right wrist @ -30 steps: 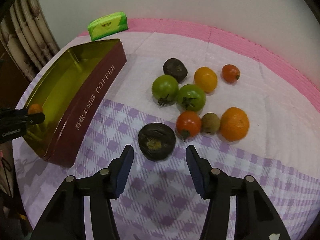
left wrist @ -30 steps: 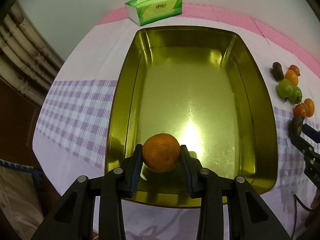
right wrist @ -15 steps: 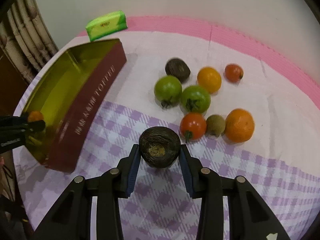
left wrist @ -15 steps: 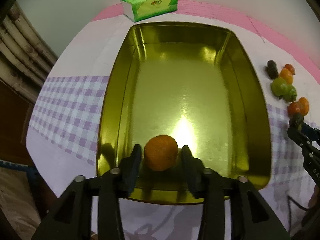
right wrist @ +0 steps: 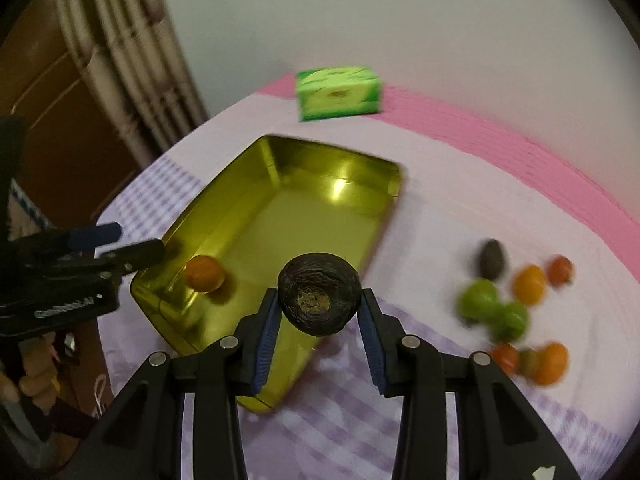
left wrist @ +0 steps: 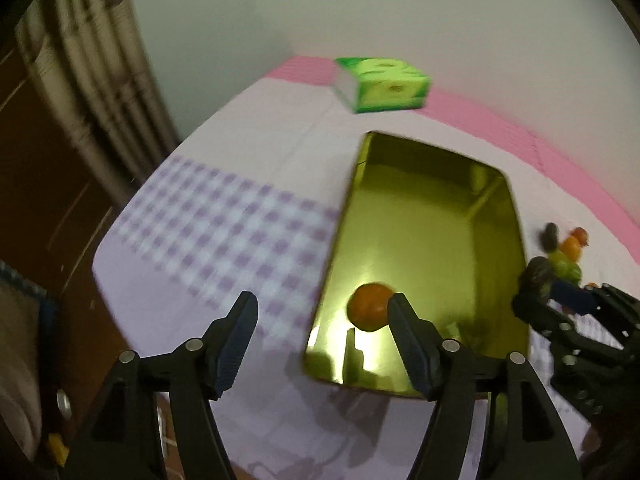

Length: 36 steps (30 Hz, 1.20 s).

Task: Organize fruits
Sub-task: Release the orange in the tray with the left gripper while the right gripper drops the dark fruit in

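Plain off-white wall (right wrist: 400, 20) behind everything, kinda dim warm light. Pale ribbed curtain (left wrist: 92, 92) hangs at the left, dark brown wood panelling (left wrist: 36, 184) next to it. Table has a white cloth (left wrist: 280, 120) with purple checks near the front edge and a pink band (right wrist: 520, 152) along the far edge.

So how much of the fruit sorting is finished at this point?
Barely started. One orange lies in the gold tin, and the left gripper is open and empty beside it. The right gripper holds a dark wrinkled fruit above the tin's near edge, not yet dropped. Eight or so blurred fruits wait on the tablecloth, right of the tin.
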Motion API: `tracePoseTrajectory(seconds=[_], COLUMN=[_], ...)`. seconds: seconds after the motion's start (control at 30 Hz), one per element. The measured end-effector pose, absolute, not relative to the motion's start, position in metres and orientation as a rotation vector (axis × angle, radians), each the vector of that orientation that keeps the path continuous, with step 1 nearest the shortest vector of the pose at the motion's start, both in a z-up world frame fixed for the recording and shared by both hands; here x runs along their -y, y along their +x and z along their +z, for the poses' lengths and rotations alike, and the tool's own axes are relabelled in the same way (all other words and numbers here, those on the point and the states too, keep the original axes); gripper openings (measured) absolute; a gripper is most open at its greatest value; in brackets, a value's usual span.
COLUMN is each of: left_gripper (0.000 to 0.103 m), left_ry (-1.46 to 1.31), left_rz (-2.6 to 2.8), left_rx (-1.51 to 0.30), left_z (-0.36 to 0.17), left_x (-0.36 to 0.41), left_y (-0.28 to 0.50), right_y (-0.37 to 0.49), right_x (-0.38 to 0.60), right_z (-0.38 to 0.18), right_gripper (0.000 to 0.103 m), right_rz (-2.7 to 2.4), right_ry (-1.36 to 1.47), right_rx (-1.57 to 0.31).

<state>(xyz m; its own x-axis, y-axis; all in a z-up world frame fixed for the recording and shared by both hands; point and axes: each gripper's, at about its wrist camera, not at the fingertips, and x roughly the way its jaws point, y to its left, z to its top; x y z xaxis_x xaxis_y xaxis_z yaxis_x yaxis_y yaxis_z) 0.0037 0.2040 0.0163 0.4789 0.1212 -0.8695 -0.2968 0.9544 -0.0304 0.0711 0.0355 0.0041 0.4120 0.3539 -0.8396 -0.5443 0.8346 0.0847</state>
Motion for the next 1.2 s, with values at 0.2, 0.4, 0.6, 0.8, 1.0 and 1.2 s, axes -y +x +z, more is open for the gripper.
tracePoseTrajectory(seconds=[0.2,0.4,0.6,0.8,1.0,1.2], left_gripper=[0.068,0.068,0.068,0.068,0.068,0.068], left_ry=[-0.201,-0.193,-0.218,-0.220,-0.244,-0.243], left_rz=[0.314,0.340,0.330,0.334,0.317,0.314], left_rx=[-1.050,-1.055,-1.067,-1.098,-1.108,-1.124], left_z=[0.010,0.005,0.002,-0.002,-0.002,-0.003], left_x=[-0.215,-0.215,-0.218,-0.219,-0.220,-0.219], left_y=[0.002,0.004,0.004,0.007,0.007,0.007], right_y=[0.076,0.079,0.082,0.079,0.079,0.078], right_x=[-0.071,-0.086,-0.089,-0.092,-0.093,-0.090], right_z=[-0.024,-0.039,-0.046,-0.048,-0.049,-0.045], right_gripper=[0.036,0.037,0.037,0.038,0.038,0.046], right_rz=[0.592,0.589,0.579,0.582,0.584,0.593], right_ry=[-0.285,-0.350,-0.360,-0.380,-0.383,-0.360], right_rx=[-1.052,-1.071,-1.089,-1.089,-1.086,-1.066])
